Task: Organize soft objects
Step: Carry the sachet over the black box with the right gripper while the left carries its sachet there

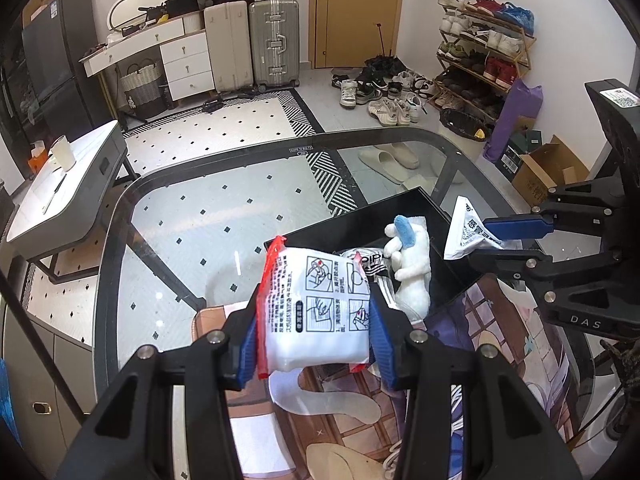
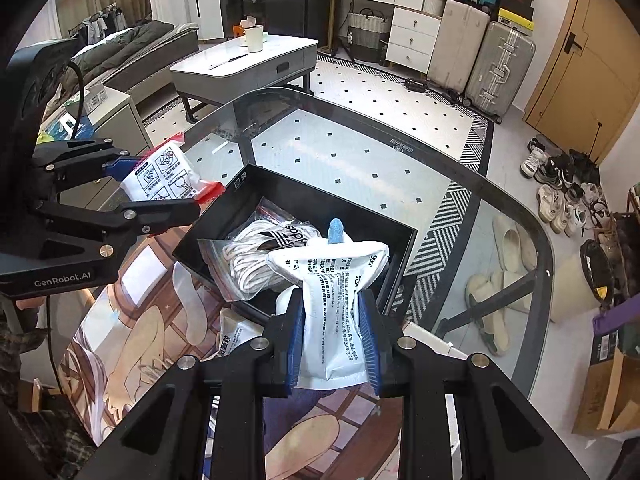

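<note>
Left gripper (image 1: 314, 312) pinches red-edged white packet (image 1: 316, 304) between its pads; right gripper (image 2: 332, 336) pinches white printed pouch (image 2: 334, 312), both above black box (image 2: 360, 208)

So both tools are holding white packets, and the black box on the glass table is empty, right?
Not quite. The left tool and right tool do each hold a white packet, but the black box isn't empty. The right wrist view shows a bagged white cord in it, and the left wrist view a white plush toy.
</note>
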Action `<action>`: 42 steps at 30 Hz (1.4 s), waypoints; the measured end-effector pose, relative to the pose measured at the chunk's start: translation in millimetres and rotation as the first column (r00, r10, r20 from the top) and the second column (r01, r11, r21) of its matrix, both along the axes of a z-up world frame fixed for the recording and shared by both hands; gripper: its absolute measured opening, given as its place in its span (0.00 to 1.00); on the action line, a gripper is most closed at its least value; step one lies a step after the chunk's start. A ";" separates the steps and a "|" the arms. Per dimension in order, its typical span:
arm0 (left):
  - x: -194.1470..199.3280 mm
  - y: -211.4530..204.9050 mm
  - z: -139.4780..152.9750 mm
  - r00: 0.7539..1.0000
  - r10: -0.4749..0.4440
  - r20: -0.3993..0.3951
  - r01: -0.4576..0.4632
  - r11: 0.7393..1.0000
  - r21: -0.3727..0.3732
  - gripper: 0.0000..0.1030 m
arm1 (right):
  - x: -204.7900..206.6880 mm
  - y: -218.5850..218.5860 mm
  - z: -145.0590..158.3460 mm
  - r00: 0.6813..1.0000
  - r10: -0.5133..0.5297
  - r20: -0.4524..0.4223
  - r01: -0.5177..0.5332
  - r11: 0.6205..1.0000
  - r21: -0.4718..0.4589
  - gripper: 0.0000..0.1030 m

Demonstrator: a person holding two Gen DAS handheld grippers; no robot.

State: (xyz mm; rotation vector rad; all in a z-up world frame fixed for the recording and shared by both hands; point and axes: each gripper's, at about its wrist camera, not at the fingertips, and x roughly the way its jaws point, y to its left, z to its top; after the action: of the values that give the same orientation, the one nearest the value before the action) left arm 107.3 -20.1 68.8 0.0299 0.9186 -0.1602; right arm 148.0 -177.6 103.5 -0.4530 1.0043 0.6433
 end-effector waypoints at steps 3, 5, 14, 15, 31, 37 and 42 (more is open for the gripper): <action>4.2 -0.9 -0.6 1.000 0.000 -0.002 0.000 1.000 -0.003 0.44 | 4.3 4.4 2.9 1.000 0.008 0.005 -0.008 1.000 0.003 0.25; 6.5 -2.3 -0.7 1.000 -0.001 -0.002 0.001 1.000 -0.001 0.44 | 8.4 6.7 4.6 1.000 0.010 0.006 -0.010 1.000 0.007 0.25; 22.5 -4.8 -4.3 1.000 -0.004 -0.013 0.004 1.000 -0.012 0.44 | 23.5 12.7 2.2 1.000 0.016 -0.009 -0.016 1.000 0.007 0.25; 24.1 -6.1 -5.1 1.000 -0.005 -0.014 0.005 1.000 -0.014 0.44 | 25.7 12.3 2.1 1.000 0.015 -0.010 -0.015 1.000 0.010 0.25; 47.9 -18.1 -26.7 0.998 -0.029 -0.063 0.028 0.999 -0.021 0.44 | 51.9 20.6 -17.4 0.998 0.013 -0.067 -0.012 1.000 0.021 0.25; 51.5 -24.4 -37.2 0.995 -0.046 -0.088 0.044 0.999 -0.025 0.44 | 60.9 21.9 -31.5 0.995 0.008 -0.100 -0.006 1.000 0.019 0.25; 56.5 -26.9 -49.9 0.990 -0.049 -0.129 0.044 0.998 -0.046 0.44 | 65.8 25.1 -44.6 0.993 0.004 -0.120 -0.003 1.000 0.009 0.25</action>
State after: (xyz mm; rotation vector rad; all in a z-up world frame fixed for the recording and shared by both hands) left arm 163.8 -47.0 18.9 0.0011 1.0453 -0.2274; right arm 213.7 -152.5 58.9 -0.4124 1.1140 0.6839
